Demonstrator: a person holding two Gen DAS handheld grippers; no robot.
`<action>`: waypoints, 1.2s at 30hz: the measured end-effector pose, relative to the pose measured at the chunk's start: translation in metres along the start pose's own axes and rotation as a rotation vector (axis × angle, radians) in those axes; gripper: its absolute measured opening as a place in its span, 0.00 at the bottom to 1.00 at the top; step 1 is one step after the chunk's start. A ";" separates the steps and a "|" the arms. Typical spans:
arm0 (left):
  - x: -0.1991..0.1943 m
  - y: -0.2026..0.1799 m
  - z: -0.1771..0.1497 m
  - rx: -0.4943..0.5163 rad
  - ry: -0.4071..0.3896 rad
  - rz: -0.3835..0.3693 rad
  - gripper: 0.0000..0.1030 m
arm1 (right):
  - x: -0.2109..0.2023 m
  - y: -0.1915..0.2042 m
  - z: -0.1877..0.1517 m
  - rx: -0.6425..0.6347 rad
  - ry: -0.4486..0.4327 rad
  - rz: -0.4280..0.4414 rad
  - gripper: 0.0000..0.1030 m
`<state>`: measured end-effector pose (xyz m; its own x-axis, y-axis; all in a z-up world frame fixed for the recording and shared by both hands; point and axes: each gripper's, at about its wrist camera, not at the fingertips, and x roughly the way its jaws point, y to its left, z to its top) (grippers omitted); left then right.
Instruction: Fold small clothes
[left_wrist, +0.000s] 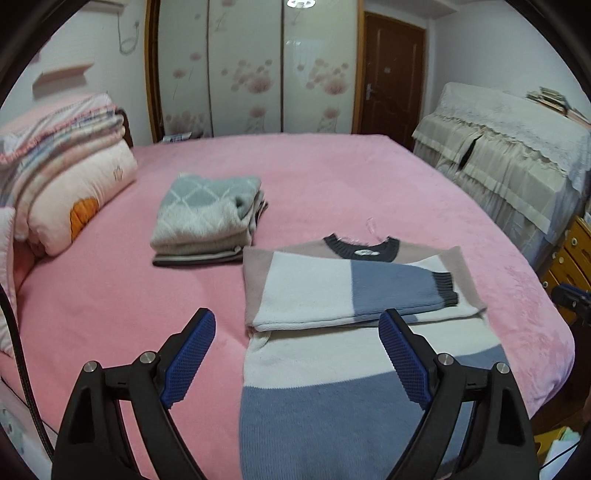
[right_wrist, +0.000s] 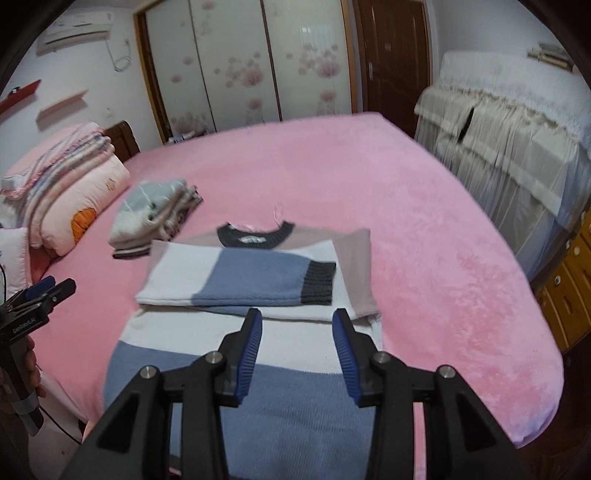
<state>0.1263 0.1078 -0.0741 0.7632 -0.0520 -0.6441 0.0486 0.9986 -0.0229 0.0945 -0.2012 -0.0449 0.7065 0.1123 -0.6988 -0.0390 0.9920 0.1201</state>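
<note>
- I am looking down at a colour-block knit sweater (left_wrist: 332, 295) lying on the pink bed (left_wrist: 110, 295), its sleeves already crossed over the chest and the hem end hanging toward me at the near edge.
- I am holding the left tool (left_wrist: 297, 354) spread wide above the sweater's lower body, with nothing between its blue pads (left_wrist: 192, 358).
- I am holding the right tool (right_wrist: 297, 347) partly spread over the white band of the same sweater, gripping nothing.
- A stack of folded sweaters (left_wrist: 207, 221) is sitting just beyond the garment's left shoulder, with rolled bedding (left_wrist: 66, 177) lying further left by the headboard.
- I am judging the knit to be soft, light and limp: it will sag and stretch wherever it is lifted, and the thick plush cover will probably drag on it.
- I am judging the best hold to be the two hem corners, one per tool, pinched through both layers so the bottom half can be carried up over the folded sleeve (right_wrist: 266, 280) without the sides slumping.
- The main risk I am seeing is one corner slipping and the fold landing crooked.
</note>
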 end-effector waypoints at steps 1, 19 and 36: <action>-0.010 -0.003 -0.002 0.010 -0.016 0.002 0.87 | -0.010 0.002 -0.001 -0.006 -0.018 -0.002 0.39; -0.071 -0.010 -0.066 -0.040 -0.030 -0.014 0.89 | -0.081 0.039 -0.073 -0.134 -0.168 -0.049 0.39; 0.005 0.019 -0.186 -0.033 0.173 -0.073 0.89 | -0.048 -0.005 -0.174 -0.032 -0.112 0.054 0.39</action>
<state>0.0110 0.1293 -0.2201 0.6359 -0.1242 -0.7617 0.0766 0.9922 -0.0979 -0.0618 -0.2010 -0.1344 0.7769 0.1602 -0.6089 -0.1005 0.9863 0.1312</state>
